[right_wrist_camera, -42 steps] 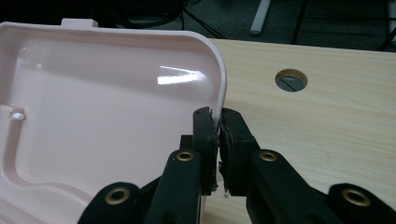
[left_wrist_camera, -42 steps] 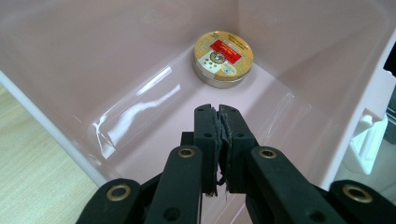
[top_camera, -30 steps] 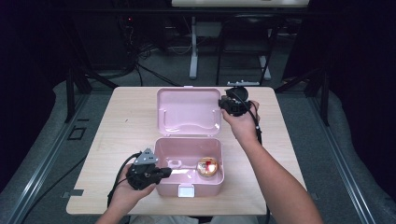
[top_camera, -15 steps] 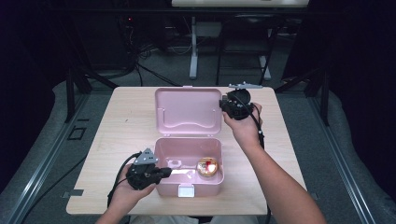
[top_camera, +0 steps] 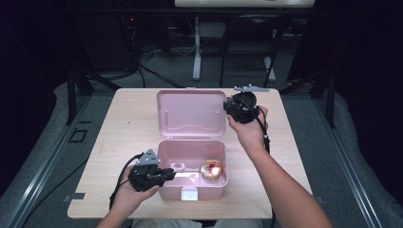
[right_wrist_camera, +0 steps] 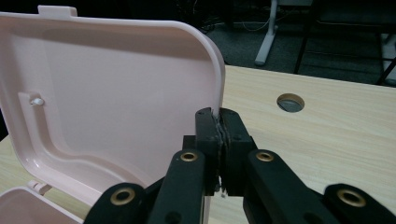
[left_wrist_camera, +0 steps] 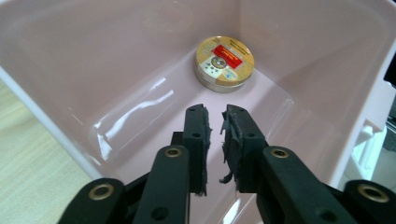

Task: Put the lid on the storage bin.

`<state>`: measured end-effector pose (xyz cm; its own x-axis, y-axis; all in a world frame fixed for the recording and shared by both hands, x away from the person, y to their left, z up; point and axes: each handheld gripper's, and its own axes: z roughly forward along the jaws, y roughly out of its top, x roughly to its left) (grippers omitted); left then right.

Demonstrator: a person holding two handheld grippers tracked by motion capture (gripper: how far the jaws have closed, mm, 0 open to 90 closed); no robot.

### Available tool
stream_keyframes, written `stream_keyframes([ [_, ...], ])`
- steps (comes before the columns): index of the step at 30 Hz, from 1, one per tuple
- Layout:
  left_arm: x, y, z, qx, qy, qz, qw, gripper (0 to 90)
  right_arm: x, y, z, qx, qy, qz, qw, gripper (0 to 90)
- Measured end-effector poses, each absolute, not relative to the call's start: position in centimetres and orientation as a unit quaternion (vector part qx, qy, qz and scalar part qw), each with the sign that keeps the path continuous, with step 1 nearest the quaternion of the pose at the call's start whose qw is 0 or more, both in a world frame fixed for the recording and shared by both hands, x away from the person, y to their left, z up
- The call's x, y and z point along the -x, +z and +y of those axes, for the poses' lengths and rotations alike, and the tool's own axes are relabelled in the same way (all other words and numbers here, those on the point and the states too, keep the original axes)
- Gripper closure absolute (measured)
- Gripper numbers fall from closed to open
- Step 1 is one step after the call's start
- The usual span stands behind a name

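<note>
The pink box (top_camera: pixel 192 171) is smooth, glossy plastic with rounded corners, resting near the front edge of the pale wood-grain counter (top_camera: pixel 119 137). Its hinged lid (top_camera: pixel 191 114) stands raised behind it, long axis across the counter. A round gold tin (left_wrist_camera: pixel 224 61) lies flat inside. The left tool (left_wrist_camera: pixel 215 128) has just been opening and holds nothing; the right tool (right_wrist_camera: pixel 218 122) is clenched on the lid's edge.

A pink plastic box (top_camera: pixel 192 166) sits open on the table (top_camera: pixel 119 137), near its front edge. Its lid (top_camera: pixel 191 114) stands up at the back, with a gripper pinching its right edge. A small round gold tin (top_camera: pixel 211 170) with a red label lies flat inside, at the right.
</note>
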<state>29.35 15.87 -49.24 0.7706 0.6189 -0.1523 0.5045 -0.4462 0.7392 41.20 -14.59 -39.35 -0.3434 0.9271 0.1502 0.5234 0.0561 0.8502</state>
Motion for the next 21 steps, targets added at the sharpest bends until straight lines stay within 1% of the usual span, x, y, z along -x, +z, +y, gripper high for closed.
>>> stream_keyframes([
  [7, -30.2, -47.7, 16.8, -0.830, 0.084, 0.345, 0.431, 70.4, -41.2, -39.4, -14.5, -0.525, 0.443, 0.689, 0.229, 87.9],
  [12, -31.7, -46.9, 17.6, -0.816, 0.097, 0.361, 0.441, 66.6, -41.1, -39.4, -14.3, -0.527, 0.445, 0.686, 0.230, 88.0],
  [21, -34.6, -44.9, 19.4, -0.790, 0.138, 0.397, 0.447, 66.6, -41.0, -39.4, -14.3, -0.525, 0.448, 0.686, 0.230, 88.0],
])
